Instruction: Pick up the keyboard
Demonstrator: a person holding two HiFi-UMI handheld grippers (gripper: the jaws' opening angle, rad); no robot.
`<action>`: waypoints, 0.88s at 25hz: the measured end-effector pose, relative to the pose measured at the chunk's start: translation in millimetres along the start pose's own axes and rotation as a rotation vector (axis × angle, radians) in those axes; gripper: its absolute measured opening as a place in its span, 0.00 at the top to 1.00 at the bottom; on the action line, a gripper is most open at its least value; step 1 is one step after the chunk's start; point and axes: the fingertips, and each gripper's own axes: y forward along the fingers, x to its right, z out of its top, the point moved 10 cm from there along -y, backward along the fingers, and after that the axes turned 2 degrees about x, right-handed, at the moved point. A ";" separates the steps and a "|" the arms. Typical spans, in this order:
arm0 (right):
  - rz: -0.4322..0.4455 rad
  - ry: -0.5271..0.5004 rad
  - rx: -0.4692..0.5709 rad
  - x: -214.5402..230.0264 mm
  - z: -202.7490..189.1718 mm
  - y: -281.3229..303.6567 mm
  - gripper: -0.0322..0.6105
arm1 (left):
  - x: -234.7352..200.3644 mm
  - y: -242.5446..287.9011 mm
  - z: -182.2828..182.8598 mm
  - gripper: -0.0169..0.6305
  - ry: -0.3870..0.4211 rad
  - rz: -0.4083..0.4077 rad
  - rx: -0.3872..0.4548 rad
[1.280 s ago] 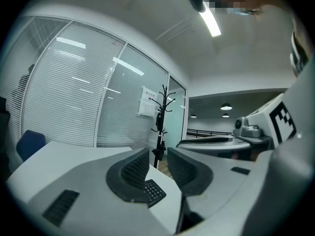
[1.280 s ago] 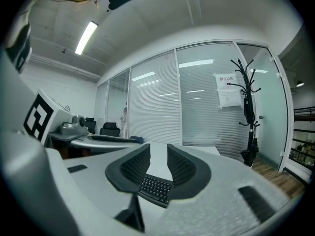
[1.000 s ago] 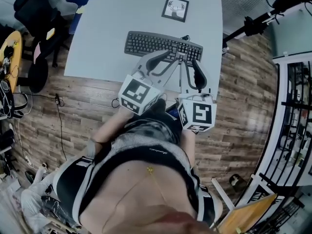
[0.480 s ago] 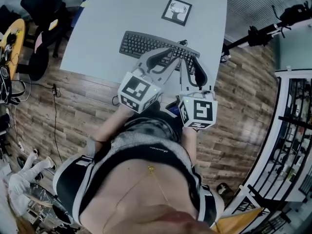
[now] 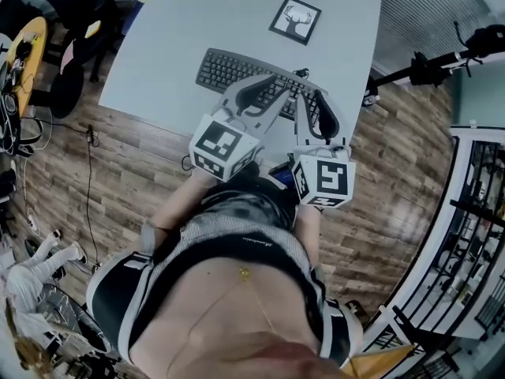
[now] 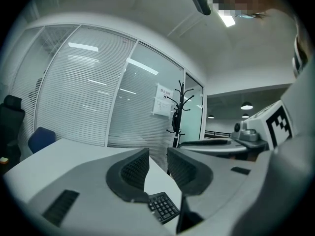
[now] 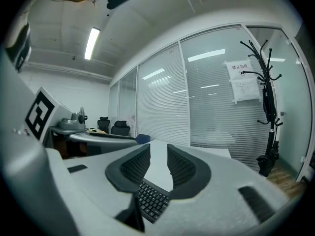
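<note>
My left gripper (image 6: 157,168) and right gripper (image 7: 158,162) stand part-open, holding nothing, near the keyboard (image 5: 229,69); I should spread them to opposite ends; descend level; close evenly.

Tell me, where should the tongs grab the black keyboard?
Probably its long near edge, from the person's side. The flat black plastic keyboard lies low on the pale grey table, near its front edge, so left tongs and right tongs could each pinch that thin rim, spaced apart.
</note>
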 end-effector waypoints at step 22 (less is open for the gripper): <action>-0.137 0.018 -0.033 -37.4 9.1 76.1 0.78 | -94.1 14.7 16.3 0.83 -0.029 -0.148 -0.028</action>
